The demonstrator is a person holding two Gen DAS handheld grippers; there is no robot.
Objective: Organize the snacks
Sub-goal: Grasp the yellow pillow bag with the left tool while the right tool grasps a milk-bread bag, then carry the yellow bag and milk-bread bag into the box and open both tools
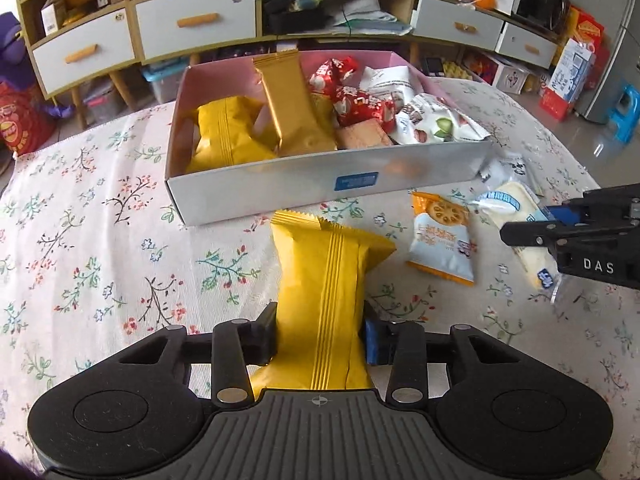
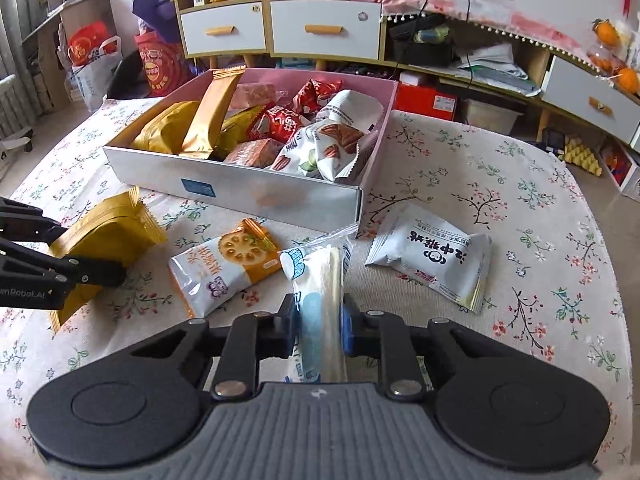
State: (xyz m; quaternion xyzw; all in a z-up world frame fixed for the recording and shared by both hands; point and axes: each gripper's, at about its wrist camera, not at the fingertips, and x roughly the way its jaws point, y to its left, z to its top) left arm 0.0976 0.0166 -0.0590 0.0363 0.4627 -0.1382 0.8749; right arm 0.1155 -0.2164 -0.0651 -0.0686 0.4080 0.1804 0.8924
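Two grippers, each clamped on one packet. Left gripper [image 1: 320, 340], low centre of the left wrist view: fingers closed against both sides of a yellow packet [image 1: 324, 280], which lies lengthwise on the floral tablecloth [image 1: 100, 240], its far end just short of the box [image 1: 320, 184]. Right gripper [image 2: 319, 332], low centre of the right wrist view: fingers pinched on a pale clear-wrapped packet [image 2: 320, 280], also on the cloth, pointing toward the box's near corner. Loose on the cloth otherwise, two packets: one orange-and-white biscuit packet [image 2: 228, 264] between the two held ones, and one white packet with black characters [image 2: 436, 260] at right of centre, well clear of the gripper. Box sits upper centre in both views, open-topped, pink inside. Contents counted where visible: two yellow-gold packets [image 1: 232, 136] at its left end, one upright, one flat; at least two red wrappers [image 1: 356, 104]; two white nut packets [image 2: 320, 148]; one tan biscuit block [image 1: 364, 134]. Deeper layers hidden.
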